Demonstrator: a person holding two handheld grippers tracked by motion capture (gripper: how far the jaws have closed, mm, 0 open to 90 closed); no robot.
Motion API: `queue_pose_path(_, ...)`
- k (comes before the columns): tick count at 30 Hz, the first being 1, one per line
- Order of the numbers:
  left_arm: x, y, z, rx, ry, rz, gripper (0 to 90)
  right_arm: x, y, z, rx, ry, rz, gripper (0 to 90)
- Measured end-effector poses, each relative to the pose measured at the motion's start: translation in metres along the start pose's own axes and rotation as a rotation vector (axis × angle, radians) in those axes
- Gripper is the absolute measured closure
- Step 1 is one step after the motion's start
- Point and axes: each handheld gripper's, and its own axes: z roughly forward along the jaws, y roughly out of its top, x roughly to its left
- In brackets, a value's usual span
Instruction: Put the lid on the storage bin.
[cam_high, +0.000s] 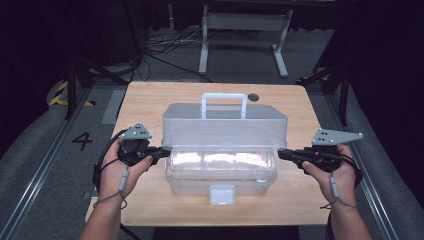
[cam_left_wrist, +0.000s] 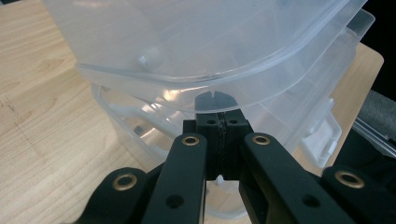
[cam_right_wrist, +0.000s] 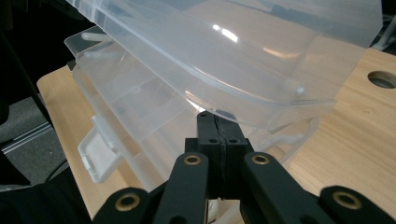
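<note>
Your tabletop (cam_high: 145, 107) is pale wood grain, with a round dark hole (cam_high: 253, 97) near its far edge, right of centre. Beyond that far edge you see a white metal frame (cam_high: 243, 22) standing on two feet on the grey floor (cam_high: 240, 65), and a tangle of black cables (cam_high: 165, 47) lying on the floor to its left. On your left, a metal rail (cam_high: 37, 175) runs along the floor, with a black number 4 (cam_high: 82, 141) marked beside it and a patch of yellow-and-black striped tape (cam_high: 60, 95) farther back. Black stand legs (cam_high: 75, 75) rise near that tape.
</note>
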Motion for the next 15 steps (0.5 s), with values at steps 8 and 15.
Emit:
queue_pose_path(8, -0.0008, -0.0017, -0.0007, 0.04, 0.002, 0.011, 89.4, 0.0005, -0.0006, -0.0001, 0.049, 0.011, -0.004, 90.0)
queue_pose_path(15, -0.0016, -0.0012, 0.0005, 0.069, 0.002, 0.024, 89.4, 0.0011, -0.0011, -0.0002, 0.071, 0.016, -0.01, 90.0)
